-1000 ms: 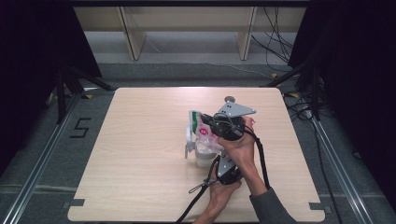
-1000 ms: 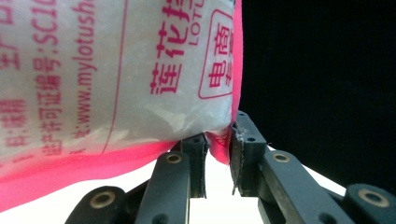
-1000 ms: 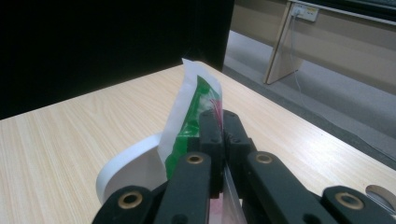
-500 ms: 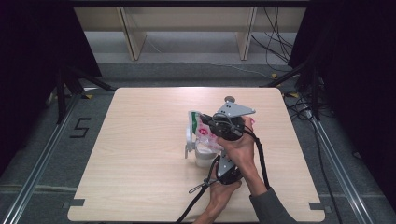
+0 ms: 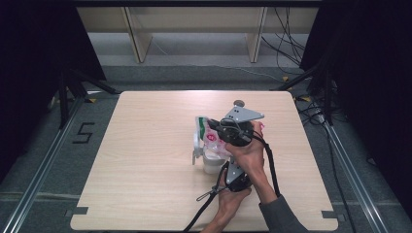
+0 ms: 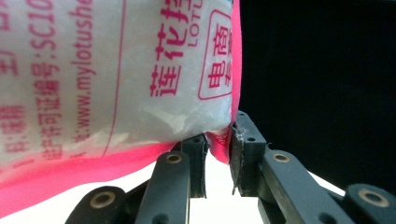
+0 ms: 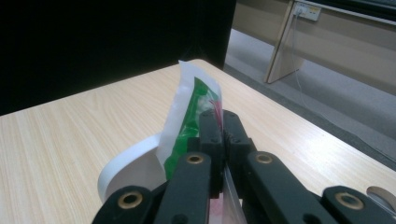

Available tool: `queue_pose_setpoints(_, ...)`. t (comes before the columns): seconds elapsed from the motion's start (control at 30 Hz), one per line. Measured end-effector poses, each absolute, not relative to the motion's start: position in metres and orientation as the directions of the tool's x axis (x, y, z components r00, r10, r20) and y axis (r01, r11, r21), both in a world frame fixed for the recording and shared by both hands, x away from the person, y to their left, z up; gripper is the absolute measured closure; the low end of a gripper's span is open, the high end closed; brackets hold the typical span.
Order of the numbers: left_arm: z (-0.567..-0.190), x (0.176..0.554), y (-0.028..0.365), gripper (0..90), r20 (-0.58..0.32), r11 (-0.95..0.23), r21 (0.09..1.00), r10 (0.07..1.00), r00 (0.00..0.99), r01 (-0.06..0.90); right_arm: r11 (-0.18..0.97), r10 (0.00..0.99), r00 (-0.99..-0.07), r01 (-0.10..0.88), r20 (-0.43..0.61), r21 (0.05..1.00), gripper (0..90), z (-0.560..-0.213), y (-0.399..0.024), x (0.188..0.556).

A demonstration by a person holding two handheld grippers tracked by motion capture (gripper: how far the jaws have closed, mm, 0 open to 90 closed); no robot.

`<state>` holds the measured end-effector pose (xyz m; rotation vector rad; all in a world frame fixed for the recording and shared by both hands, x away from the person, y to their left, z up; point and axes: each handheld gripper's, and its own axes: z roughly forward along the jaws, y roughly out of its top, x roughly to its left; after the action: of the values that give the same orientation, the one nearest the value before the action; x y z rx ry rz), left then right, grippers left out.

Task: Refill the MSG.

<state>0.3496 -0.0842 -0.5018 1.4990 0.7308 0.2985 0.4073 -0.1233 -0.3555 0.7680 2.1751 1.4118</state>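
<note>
Over wood-grain table (image 5: 145,170) | both tools pinch glossy plastic packet (image 5: 210,136)

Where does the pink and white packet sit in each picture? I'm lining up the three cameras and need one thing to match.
High view: packet right of table centre, over a white cup.
Left gripper view: packet fills the upper left, its pink corner pinched between the jaws.
Right gripper view: packet stands edge-on at centre, clamped.
Shared landmark: the wooden table.

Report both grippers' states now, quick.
Left gripper: shut on the pink edge of the packet.
Right gripper: shut on the packet's top edge, above the white cup.
</note>
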Motion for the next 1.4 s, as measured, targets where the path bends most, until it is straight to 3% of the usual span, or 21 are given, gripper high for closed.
queue_pose_setpoints(0.23,-0.5019,0.3501,-0.0843,77.3,-0.255,0.088,0.963,0.602,0.757,0.255,0.348,0.647,-0.756,0.177,-0.099,0.921,90.0,-0.3558,-0.1238,0.4096)
queue_pose_setpoints(0.63,-0.5014,0.3497,-0.0839,77.3,-0.252,0.079,0.963,0.605,0.755,0.258,0.328,0.648,-0.760,0.219,-0.050,0.919,90.0,-0.3550,-0.1240,0.4072)
queue_pose_setpoints(1.1,-0.5013,0.3494,-0.0841,77.3,-0.254,0.087,0.963,0.600,0.759,0.254,0.326,0.652,-0.753,0.179,-0.084,0.928,90.0,-0.3541,-0.1258,0.4094)
queue_pose_setpoints(1.23,-0.5017,0.3491,-0.0839,77.3,-0.256,0.078,0.962,0.602,0.756,0.263,0.327,0.653,-0.756,0.224,-0.048,0.918,90.0,-0.3554,-0.1238,0.4072)
queue_pose_setpoints(1.4,-0.5014,0.3486,-0.0844,77.3,-0.260,0.081,0.961,0.601,0.756,0.265,0.324,0.654,-0.752,0.182,-0.080,0.929,90.0,-0.3548,-0.1250,0.4091)
